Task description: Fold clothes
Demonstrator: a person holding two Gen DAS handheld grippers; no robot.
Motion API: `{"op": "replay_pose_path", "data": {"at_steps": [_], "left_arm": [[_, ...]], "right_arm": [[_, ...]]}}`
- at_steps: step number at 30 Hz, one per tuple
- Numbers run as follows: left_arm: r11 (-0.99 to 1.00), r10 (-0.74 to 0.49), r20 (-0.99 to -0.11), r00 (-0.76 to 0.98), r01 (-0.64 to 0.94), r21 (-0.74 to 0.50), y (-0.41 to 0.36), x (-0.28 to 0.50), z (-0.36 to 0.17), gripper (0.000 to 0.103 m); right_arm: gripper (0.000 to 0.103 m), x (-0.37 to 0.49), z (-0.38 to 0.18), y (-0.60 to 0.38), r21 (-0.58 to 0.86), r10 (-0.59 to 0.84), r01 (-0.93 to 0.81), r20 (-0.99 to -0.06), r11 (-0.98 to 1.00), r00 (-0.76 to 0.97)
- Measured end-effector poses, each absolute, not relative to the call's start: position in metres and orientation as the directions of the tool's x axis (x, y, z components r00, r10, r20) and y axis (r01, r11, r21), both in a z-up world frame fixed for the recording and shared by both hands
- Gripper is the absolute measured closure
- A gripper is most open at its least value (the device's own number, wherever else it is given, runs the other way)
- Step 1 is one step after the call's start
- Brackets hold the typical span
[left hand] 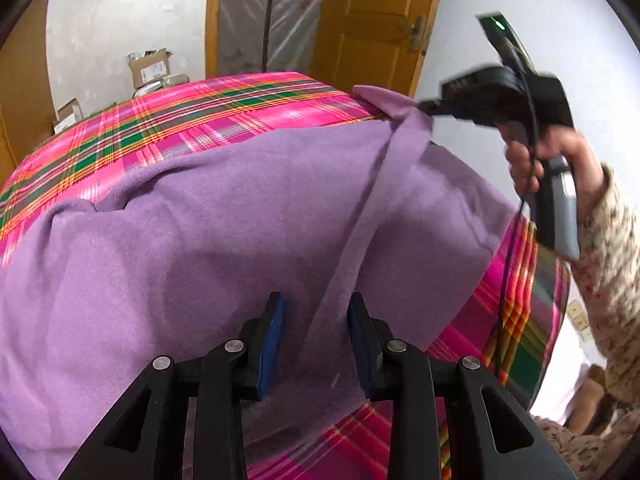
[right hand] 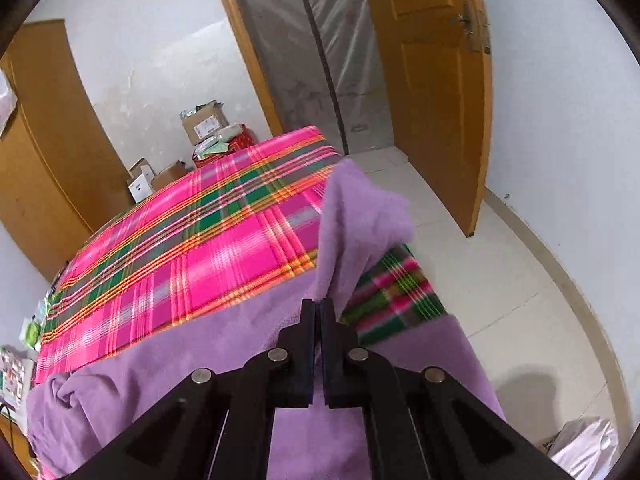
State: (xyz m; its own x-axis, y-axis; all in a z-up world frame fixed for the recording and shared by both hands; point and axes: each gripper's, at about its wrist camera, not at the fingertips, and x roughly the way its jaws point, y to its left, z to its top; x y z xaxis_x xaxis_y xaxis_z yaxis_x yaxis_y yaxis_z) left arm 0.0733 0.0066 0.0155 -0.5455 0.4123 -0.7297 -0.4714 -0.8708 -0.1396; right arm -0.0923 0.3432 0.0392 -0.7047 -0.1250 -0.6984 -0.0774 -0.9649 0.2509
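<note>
Left wrist view had your left gripper [left hand: 316, 340] at six o'clock with its blue-padded fingers [left hand: 273, 344] spread apart, hovering over the purple fleece garment [left hand: 180, 240] and straddling a narrow fold of that fabric that ran up toward one o'clock; whether the pads touched the cloth could not be told. The garment lay spread across the pink plaid bedspread [left hand: 224, 112], covering most of the near half of the bed. At two o'clock your right gripper [left hand: 430, 106] had its tips pressed together on a raised corner of the garment, pulling it up off the bed, and your right hand [left hand: 560, 160] in a speckled fleece sleeve [left hand: 608, 248] gripped the handle. Right wrist view showed the same pinch from behind: the black fingers [right hand: 306, 344] were closed tight at centre, with purple fleece rising from between them toward twelve o'clock and flopping over. Cardboard boxes [right hand: 204, 124] sat on the floor beyond the bed at eleven o'clock, and a wooden door [right hand: 436, 80] stood open at one o'clock.
</note>
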Motion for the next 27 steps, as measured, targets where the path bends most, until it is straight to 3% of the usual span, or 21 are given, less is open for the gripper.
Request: {"op": "replay_pose_path", "data": {"at_steps": [12,16,21,27], "left_arm": [[-0.884,0.409,-0.726,-0.553,-0.437,-0.165,0.004,0.066,0.014,0.075],[-0.887,0.398,-0.731,-0.554,-0.435,-0.154,0.006,0.065,0.014,0.075],[-0.89,0.382,-0.736,-0.558,-0.437,-0.13,0.01,0.069,0.015,0.075],[-0.892,0.37,-0.741,-0.56,-0.438,-0.114,0.013,0.068,0.015,0.075]], "right_arm": [[0.099,-0.066,0.015,0.377,0.336,-0.183,-0.093,-0.703,-0.937,-0.687],[0.097,-0.075,0.017,0.367,0.25,-0.142,-0.059,-0.71,-0.966,-0.69],[0.074,-0.093,0.022,0.351,0.113,-0.084,0.004,-0.715,-0.994,-0.694],[0.071,-0.136,0.016,0.338,-0.018,-0.02,0.052,-0.756,-0.999,-0.655]]}}
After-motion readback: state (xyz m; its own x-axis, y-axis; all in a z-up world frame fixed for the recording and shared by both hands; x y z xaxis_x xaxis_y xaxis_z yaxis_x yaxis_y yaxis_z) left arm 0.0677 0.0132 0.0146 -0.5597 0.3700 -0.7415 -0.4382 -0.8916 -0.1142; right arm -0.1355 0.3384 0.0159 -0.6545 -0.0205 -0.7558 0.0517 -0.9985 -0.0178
